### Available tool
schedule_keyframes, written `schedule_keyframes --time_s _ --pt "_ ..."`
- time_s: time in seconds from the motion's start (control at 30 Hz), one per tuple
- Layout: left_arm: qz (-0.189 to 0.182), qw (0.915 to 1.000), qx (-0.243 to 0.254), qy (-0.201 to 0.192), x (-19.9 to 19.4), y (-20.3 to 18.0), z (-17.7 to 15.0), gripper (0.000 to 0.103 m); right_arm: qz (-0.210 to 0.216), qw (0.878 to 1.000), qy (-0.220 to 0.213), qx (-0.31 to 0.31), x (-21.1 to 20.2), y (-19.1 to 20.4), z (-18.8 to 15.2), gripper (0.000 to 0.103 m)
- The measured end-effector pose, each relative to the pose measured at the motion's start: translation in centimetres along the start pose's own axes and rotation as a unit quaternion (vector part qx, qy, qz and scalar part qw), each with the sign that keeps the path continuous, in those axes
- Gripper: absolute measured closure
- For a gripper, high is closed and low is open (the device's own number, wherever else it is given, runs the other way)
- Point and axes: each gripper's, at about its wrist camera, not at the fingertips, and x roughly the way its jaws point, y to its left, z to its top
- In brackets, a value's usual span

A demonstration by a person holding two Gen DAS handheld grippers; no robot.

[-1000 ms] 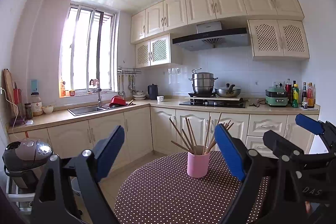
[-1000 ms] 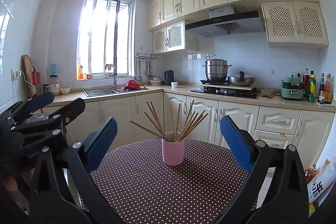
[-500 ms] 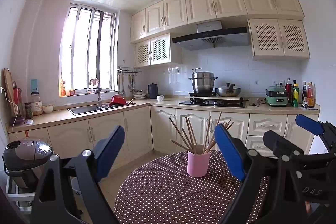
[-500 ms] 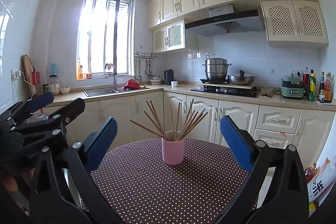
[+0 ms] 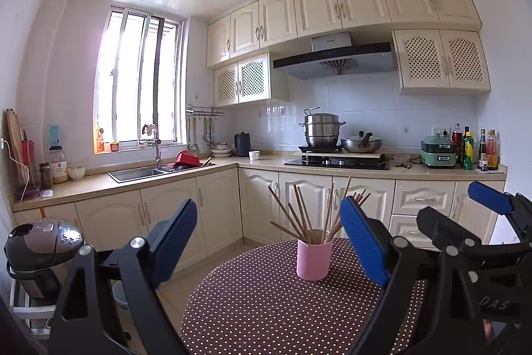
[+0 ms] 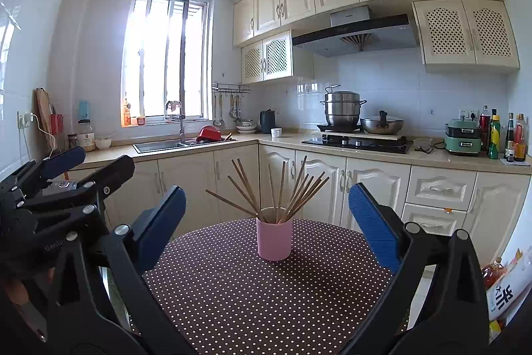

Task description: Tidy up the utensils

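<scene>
Chopstick (image 6: 282,188) bottoms hidden inside cup (image 6: 274,238)

Wooden chopsticks (image 6: 282,192) fanned (loosely) in upright pink cup (image 6: 274,238)

Daylight floods my view from the far-left window (image 5: 139,82), blown out white; everything is sharp, though fisheye bends the edges and darkens corners.

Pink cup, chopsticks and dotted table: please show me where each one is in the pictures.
pink cup (image 6: 274,238): right wrist view, middle of its side wall.
chopsticks (image 6: 301,193): right wrist view, shaft of one stick above the rim.
dotted table (image 6: 232,298): right wrist view, bare cloth before the cup.
</scene>
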Motion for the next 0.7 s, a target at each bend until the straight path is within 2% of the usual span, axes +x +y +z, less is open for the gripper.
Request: schedule_keyframes --time_s 0.7 --pt "0.003 1.0000 0.002 0.003 0.38 0.38 -0.11 0.017 0.000 1.000 0.006 0.005 0.31 0.59 -0.37 0.006"
